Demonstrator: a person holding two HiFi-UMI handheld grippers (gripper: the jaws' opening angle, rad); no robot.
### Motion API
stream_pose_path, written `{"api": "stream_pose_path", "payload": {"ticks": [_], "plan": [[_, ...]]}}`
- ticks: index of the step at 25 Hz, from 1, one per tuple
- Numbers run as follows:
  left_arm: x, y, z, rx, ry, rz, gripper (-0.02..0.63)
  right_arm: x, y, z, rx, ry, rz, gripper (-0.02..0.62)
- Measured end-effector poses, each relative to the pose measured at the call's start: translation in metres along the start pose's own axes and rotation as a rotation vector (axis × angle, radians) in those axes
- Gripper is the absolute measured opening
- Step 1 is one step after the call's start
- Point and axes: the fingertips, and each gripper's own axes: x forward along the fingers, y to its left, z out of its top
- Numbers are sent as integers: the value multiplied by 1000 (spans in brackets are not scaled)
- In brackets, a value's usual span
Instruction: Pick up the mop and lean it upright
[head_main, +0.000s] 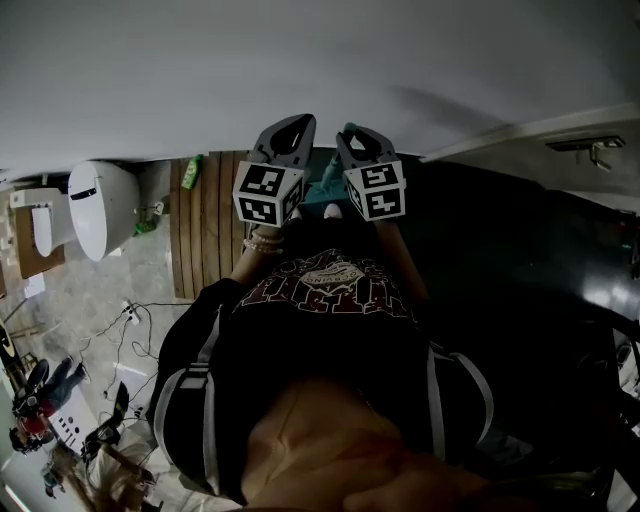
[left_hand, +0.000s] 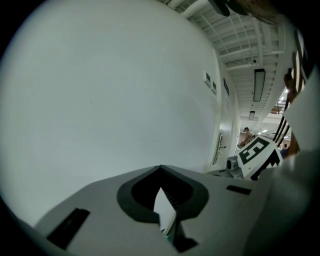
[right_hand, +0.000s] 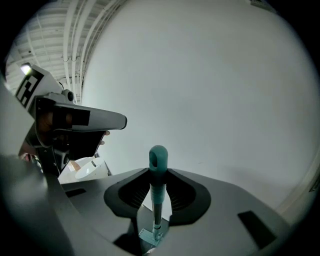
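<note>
The mop's teal handle (right_hand: 158, 172) stands upright between the jaws of my right gripper (right_hand: 157, 202). Its looped top rises above the jaws, and the shaft runs down to the mop head's joint (right_hand: 151, 234). A light gap shows on both sides of the shaft, so the jaws stand open around it. In the head view, both grippers point at the white wall, side by side, with a bit of the teal handle (head_main: 327, 188) between them. My left gripper (head_main: 288, 128) is next to my right gripper (head_main: 362, 138). My left gripper (left_hand: 163, 202) is open with nothing between its jaws.
A white wall (head_main: 300, 70) is close in front. A toilet (head_main: 100, 205) stands at the left, beside a wooden slat mat (head_main: 205, 235) with a green bottle (head_main: 192, 170) at its far end. Cables (head_main: 130, 320) lie on the stone floor.
</note>
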Motion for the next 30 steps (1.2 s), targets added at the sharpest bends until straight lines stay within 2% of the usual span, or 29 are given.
{"api": "stream_pose_path", "payload": {"ticks": [18,30], "plan": [[12,14,2,-8,17,-5,46,41,-28,15,14,4,-4,114],[20,34,6,-10,7,22,46,78,-44,29,22,11,0,114]]}}
